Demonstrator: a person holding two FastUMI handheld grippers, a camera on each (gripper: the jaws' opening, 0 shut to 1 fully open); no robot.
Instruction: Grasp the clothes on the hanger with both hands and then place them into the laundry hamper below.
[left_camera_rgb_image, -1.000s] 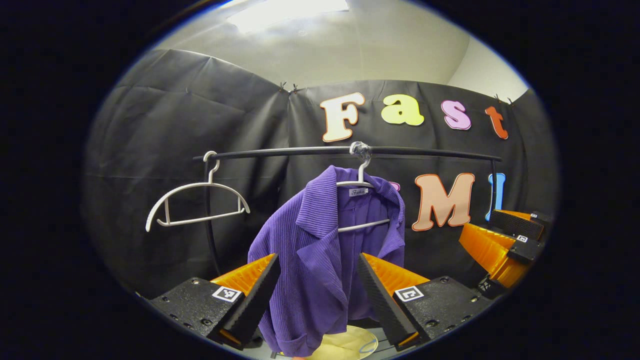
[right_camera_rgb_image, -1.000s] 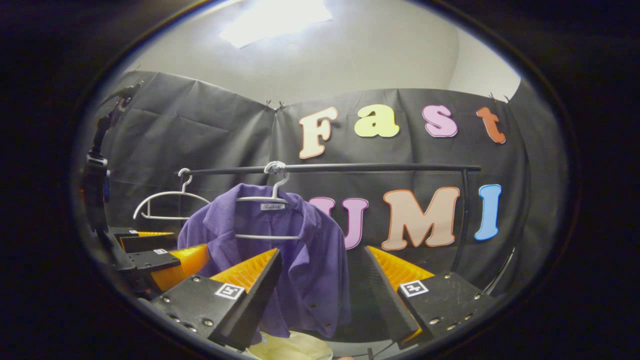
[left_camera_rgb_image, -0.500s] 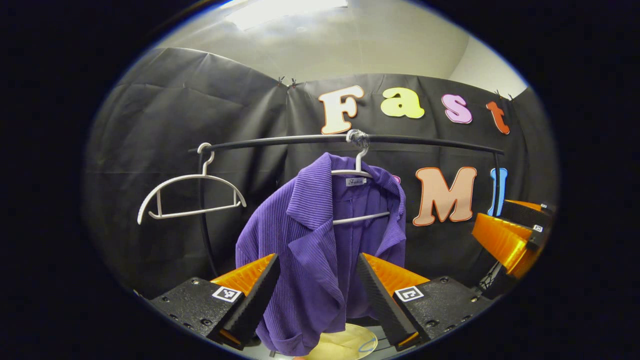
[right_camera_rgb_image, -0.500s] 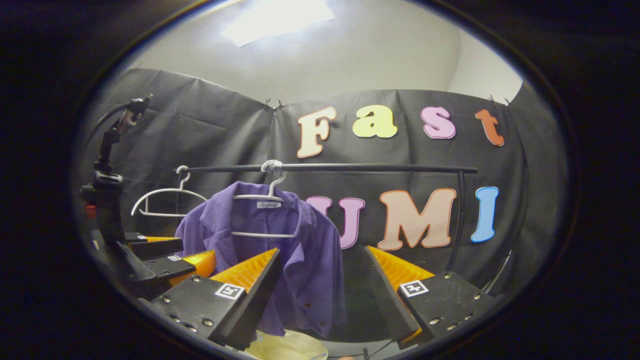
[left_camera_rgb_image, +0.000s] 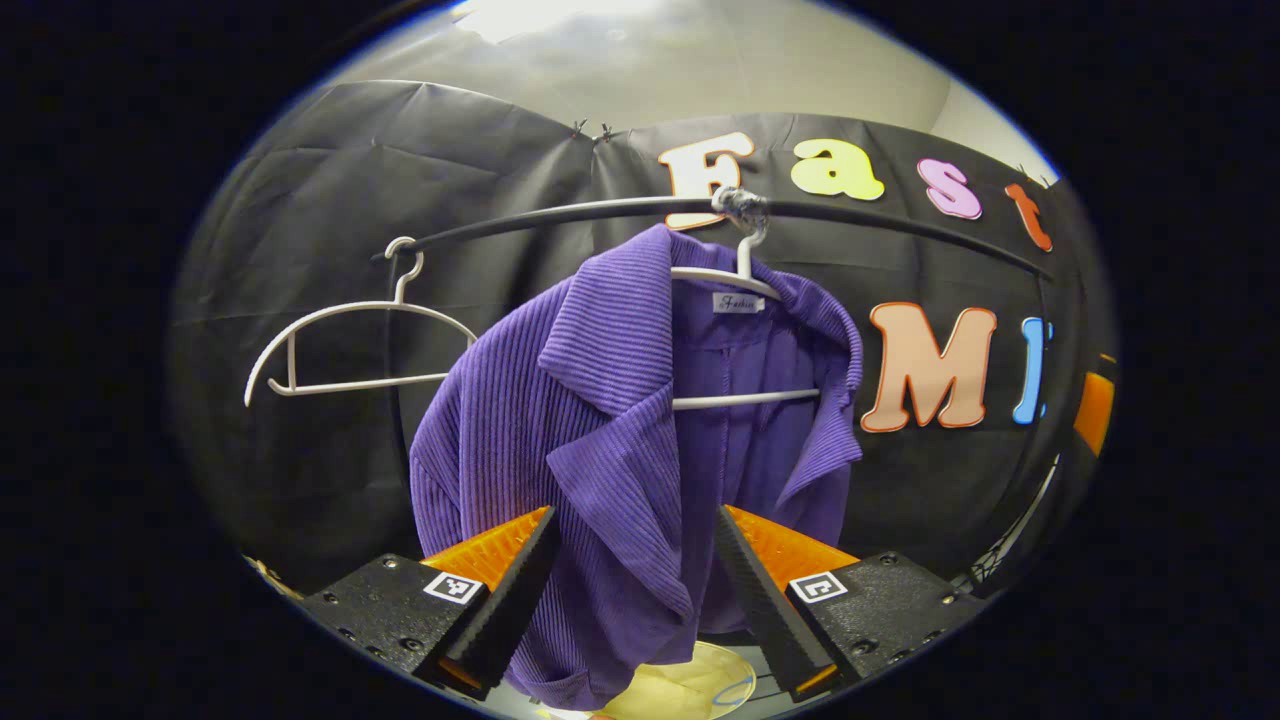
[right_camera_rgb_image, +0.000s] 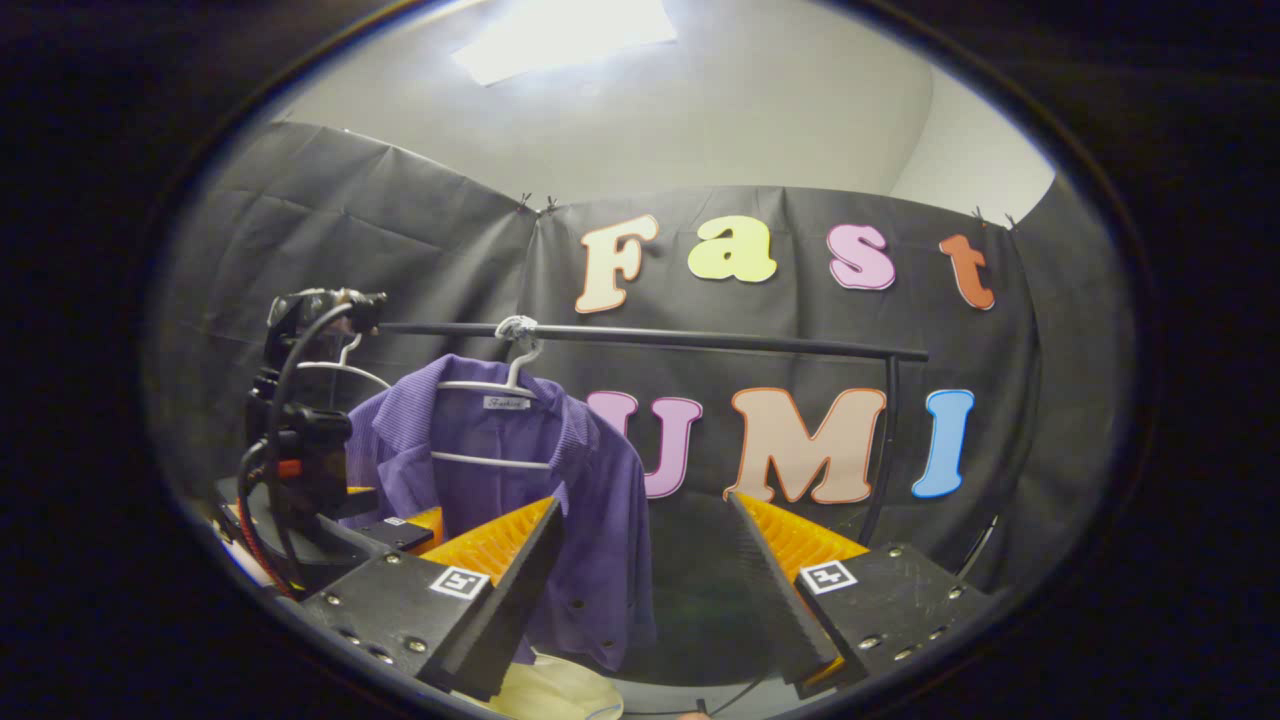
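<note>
A purple ribbed shirt (left_camera_rgb_image: 610, 440) hangs on a white hanger (left_camera_rgb_image: 745, 280) from a black rail (left_camera_rgb_image: 560, 212). My left gripper (left_camera_rgb_image: 635, 590) is open, its fingers standing on either side of the shirt's front flap, close to the cloth. In the right gripper view the same shirt (right_camera_rgb_image: 540, 470) hangs left of centre, and my right gripper (right_camera_rgb_image: 645, 590) is open, short of the shirt's right edge. The left gripper (right_camera_rgb_image: 330, 500) with its camera and cables is at the left there. A pale yellow hamper (left_camera_rgb_image: 690, 685) lies below the shirt, and it is partly hidden as the hamper (right_camera_rgb_image: 555, 690) beneath my right gripper.
A second white hanger (left_camera_rgb_image: 345, 345) hangs bare at the left end of the rail. The rail's upright post (right_camera_rgb_image: 885, 440) stands at the right. Black cloth walls close the booth behind the rail.
My left gripper has moved in toward the shirt, which now looms larger between its fingers. My right gripper has shifted slightly, and the left gripper shows closer to the shirt in its view.
</note>
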